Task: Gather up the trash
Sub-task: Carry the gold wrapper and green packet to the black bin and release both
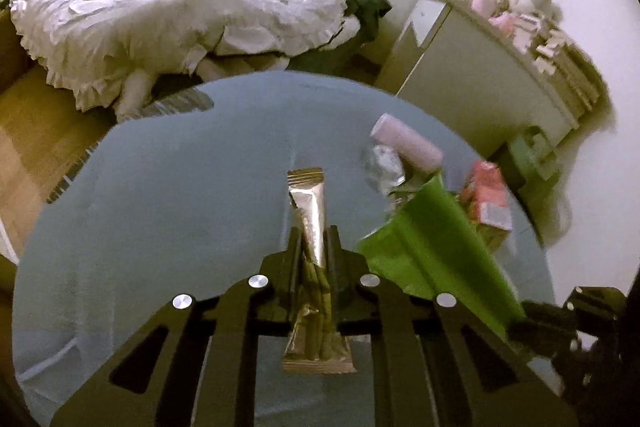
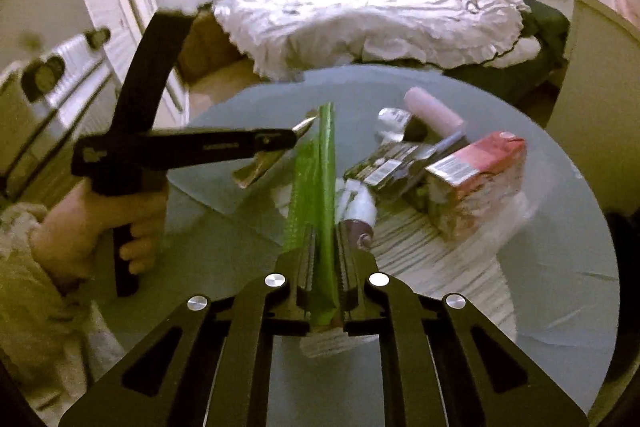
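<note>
My left gripper (image 1: 314,241) is shut on a gold snack wrapper (image 1: 310,211) and holds it above the round glass table (image 1: 160,195). It also shows in the right wrist view (image 2: 298,135), with the wrapper (image 2: 260,165) hanging from it. My right gripper (image 2: 324,239) is shut on the edge of a green trash bag (image 2: 324,163); the bag (image 1: 436,247) hangs to the right of the wrapper. Trash lies on the table: a pink roll (image 2: 434,115), crumpled foil (image 2: 394,125), a red carton (image 2: 476,183), a dark printed wrapper (image 2: 390,167) and a white tube (image 2: 360,209).
A bed with a rumpled white duvet (image 1: 180,19) stands beyond the table. A white cabinet with soft toys (image 1: 492,67) is at the right. A radiator (image 2: 52,95) is at the left. Wooden floor (image 1: 36,147) shows left of the table.
</note>
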Demonstrator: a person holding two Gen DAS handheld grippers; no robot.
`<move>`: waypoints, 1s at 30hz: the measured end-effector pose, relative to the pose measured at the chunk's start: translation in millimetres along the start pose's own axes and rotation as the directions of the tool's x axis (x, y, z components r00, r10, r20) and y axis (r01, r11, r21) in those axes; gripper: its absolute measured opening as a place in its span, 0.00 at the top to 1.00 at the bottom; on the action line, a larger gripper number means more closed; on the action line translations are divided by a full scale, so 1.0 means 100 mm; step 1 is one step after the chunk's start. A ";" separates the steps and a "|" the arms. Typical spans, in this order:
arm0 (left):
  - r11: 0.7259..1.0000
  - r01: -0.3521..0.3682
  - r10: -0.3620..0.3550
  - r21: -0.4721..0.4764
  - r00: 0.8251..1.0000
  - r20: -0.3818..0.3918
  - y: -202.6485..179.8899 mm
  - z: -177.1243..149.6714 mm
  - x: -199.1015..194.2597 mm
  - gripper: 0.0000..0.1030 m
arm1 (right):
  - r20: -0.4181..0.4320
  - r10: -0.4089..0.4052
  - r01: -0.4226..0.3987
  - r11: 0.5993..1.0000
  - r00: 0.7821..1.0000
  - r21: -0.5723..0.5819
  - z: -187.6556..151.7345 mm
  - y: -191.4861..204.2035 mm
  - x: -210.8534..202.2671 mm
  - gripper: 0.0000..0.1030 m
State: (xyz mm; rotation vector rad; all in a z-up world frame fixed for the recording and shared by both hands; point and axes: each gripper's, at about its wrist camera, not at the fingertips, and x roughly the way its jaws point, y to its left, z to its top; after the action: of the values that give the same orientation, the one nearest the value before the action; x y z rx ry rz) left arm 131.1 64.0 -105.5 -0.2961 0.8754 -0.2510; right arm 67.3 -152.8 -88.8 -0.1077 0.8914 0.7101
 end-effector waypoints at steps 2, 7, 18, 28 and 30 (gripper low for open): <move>1.000 0.020 -0.020 0.012 1.000 0.019 -0.08 0.04 -0.09 0.87 | 0.041 0.017 -0.019 0.999 0.999 0.047 0.00 -0.12 -0.19 0.90; 0.990 0.114 -0.119 0.085 0.991 0.059 -0.56 0.25 -0.25 0.87 | 0.143 -0.045 0.024 0.989 0.989 0.144 0.01 -0.56 -0.65 0.90; 0.912 0.315 -0.322 0.263 0.947 -0.017 -1.95 0.56 0.23 0.87 | 0.201 -0.219 0.141 0.929 0.955 0.344 -0.21 -1.72 -1.24 0.90; 0.859 0.431 -0.406 0.276 0.902 -0.145 -2.74 0.52 0.91 0.87 | 0.146 -0.356 0.257 0.853 0.923 0.455 -0.53 -2.64 -1.39 0.90; 0.851 0.445 -0.413 0.279 0.895 -0.168 -2.84 0.49 1.03 0.87 | 0.127 -0.379 0.278 0.833 0.917 0.479 -0.62 -2.83 -1.39 0.90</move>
State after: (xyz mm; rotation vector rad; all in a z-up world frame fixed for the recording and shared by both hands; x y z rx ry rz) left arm 206.3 -227.6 -48.8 -0.1813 0.8473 -0.8233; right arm 139.4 -465.5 -80.8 0.2267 0.7797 0.1685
